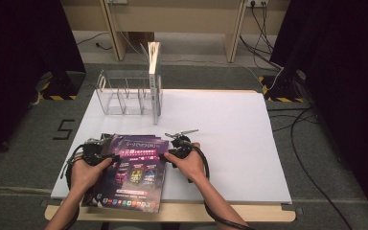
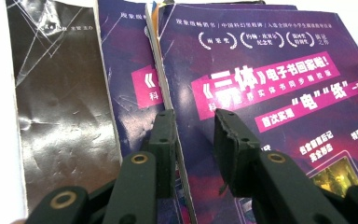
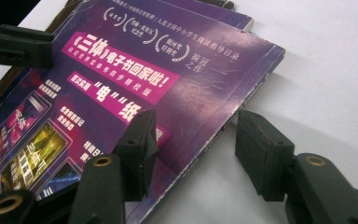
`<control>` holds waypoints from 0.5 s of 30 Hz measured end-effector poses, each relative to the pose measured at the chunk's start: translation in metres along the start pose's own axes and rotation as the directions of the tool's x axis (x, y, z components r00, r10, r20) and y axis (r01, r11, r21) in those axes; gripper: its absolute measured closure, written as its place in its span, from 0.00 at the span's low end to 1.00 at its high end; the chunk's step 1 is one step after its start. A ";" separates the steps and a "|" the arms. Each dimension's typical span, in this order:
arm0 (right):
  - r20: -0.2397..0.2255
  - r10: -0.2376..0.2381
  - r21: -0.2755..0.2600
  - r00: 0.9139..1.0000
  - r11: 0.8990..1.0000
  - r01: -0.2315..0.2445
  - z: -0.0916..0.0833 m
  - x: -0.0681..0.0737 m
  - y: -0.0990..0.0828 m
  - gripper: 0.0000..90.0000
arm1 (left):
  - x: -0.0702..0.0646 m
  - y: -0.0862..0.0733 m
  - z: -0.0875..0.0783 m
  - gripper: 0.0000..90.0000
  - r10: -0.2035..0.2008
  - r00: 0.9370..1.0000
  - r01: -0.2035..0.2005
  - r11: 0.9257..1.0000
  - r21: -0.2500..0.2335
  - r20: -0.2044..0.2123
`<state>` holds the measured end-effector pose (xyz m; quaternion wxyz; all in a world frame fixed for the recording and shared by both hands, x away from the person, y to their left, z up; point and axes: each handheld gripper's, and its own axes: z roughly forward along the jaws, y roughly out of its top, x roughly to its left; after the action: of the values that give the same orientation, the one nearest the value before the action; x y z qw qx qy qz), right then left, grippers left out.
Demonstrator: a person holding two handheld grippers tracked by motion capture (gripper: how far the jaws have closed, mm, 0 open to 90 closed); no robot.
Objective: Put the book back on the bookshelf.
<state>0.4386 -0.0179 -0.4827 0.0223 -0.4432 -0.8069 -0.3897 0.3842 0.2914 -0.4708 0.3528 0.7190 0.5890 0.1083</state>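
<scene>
a: where's the purple book (image 1: pixel 136 170)?

b: flat on the table (image 1: pixel 230 143), near edge. my right tongs (image 3: pixel 193 135) gape astride its spine edge, gripping nothing.

a: left?

b: left tongs (image 2: pixel 193 135) part-open over its other edge, nothing held. bare table to the right.

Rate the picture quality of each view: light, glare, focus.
High view: evenly lit white table, dark curtains at both sides, soft overall. Left gripper view: sharp print on the top magazine, creased sheen on the brown cover. Right gripper view: the magazine's gloss shows faint glare, its edge shadowing the table.
</scene>
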 end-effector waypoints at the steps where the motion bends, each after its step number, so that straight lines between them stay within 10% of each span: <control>1: -0.003 0.008 0.001 1.000 1.000 -0.008 0.001 -0.001 0.000 0.53 | 0.000 0.000 0.000 0.76 -0.002 1.000 0.002 1.000 -0.001 0.001; 15: -0.027 0.065 -0.015 0.998 0.998 -0.065 0.003 -0.004 0.008 0.63 | 0.002 -0.004 0.000 0.74 -0.006 1.000 0.006 1.000 -0.021 0.004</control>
<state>0.4481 -0.0164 -0.4812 0.0424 -0.4642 -0.7886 -0.4011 0.3816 0.2930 -0.4738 0.3618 0.7135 0.5894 0.1122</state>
